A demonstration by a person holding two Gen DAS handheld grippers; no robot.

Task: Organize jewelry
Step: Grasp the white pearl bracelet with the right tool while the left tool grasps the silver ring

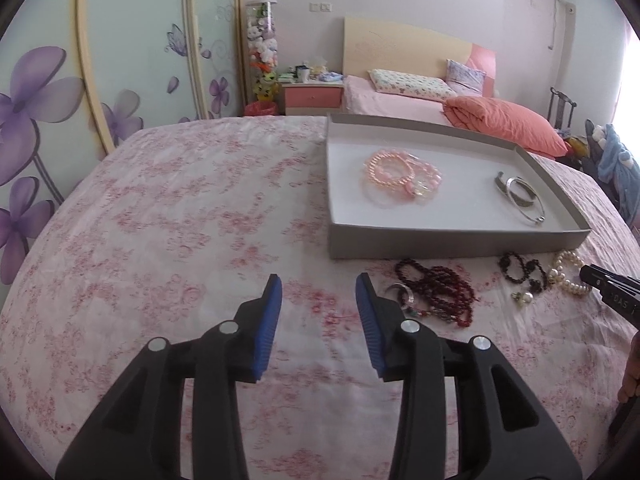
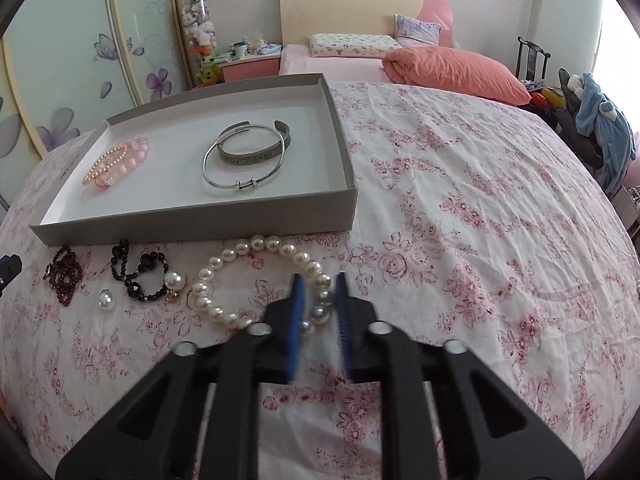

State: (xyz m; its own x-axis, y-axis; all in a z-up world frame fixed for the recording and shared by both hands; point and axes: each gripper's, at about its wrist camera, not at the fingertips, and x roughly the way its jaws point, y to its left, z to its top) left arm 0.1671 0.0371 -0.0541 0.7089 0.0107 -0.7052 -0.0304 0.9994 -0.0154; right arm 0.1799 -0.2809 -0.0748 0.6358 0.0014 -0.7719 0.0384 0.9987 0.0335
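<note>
1. Grey cardboard tray (image 2: 192,224) sits on the pink floral bedspread (image 1: 180,220), open top, white inside.
2. In the tray: pink bead bracelets (image 2: 120,162) piled at its left end, as the right wrist view shows it. A thin silver bangle (image 2: 236,186) and a wide engraved silver cuff (image 2: 252,158) lie overlapping nearer the right end. The two groups are well apart.
3. On the cloth just in front of the tray's near wall, left to right in the right wrist view: dark red bead strand (image 2: 64,276), black bead bracelet (image 2: 136,276) with one big pearl on it, loose single pearl (image 2: 106,300), white pearl bracelet (image 2: 256,244).
4. Left wrist view also shows a small silver ring-shaped piece (image 1: 400,294) touching the dark red strand.
5. Right gripper (image 2: 320,278): pointing down at the cloth, straddling the right side of the pearl bracelet. Jaws stand a narrow gap apart with pearls between the blue pads. Frame is blurred there; pads not visibly pressing on the pearls. Bracelet lies flat on the cloth.
6. Left gripper (image 1: 319,280): jaws apart, nothing between them, only bedspread below. It is just left of the dark red strand, not touching it.
</note>
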